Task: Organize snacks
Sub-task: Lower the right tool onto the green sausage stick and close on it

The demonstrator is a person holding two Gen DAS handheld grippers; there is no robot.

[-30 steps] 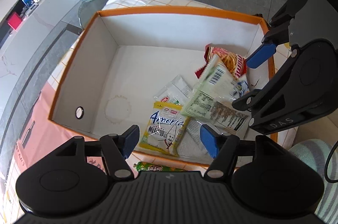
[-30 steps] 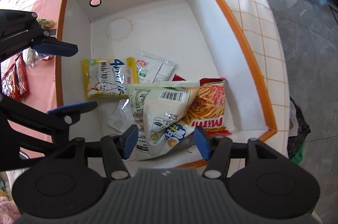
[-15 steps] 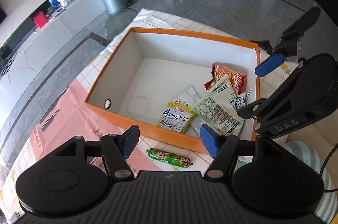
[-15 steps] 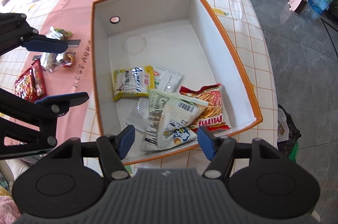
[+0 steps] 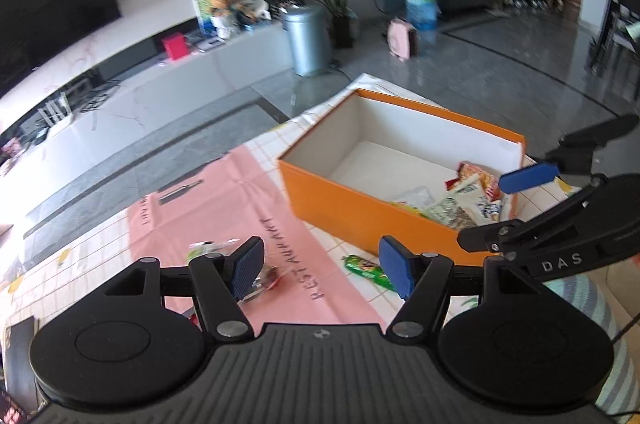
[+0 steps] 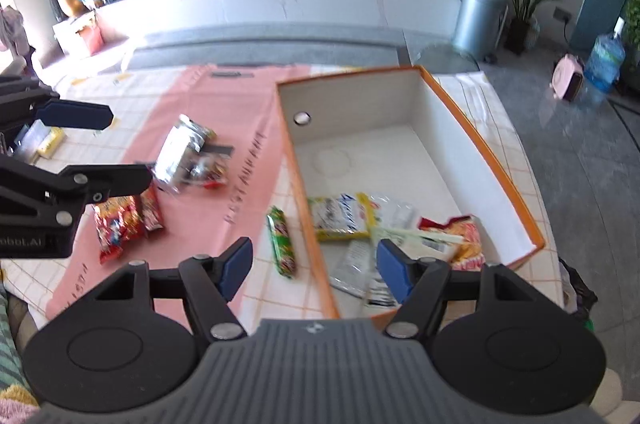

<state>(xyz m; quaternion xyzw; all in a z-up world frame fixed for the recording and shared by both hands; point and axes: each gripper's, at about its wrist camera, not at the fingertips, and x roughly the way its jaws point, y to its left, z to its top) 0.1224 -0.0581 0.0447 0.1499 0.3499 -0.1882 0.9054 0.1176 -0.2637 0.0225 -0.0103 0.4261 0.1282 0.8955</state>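
Both grippers, left and right, are held apart, empty; the green snack beside the box is best pinched midway.

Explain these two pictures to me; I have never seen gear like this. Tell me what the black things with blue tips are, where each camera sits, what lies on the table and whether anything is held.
A person holds a pair of hand-held tongs in each hand; there is no robot arm. Each has a fisheye camera looking along its two blue-padded fingers. One picture looks out over the left tongs, the other over the right tongs; each also shows the other pair at its edge. Both stand open and hold nothing.

On the checked tablecloth stands an orange box with several snack packets in one end. Outside it lie a green snack stick, red packets and a silvery bag.
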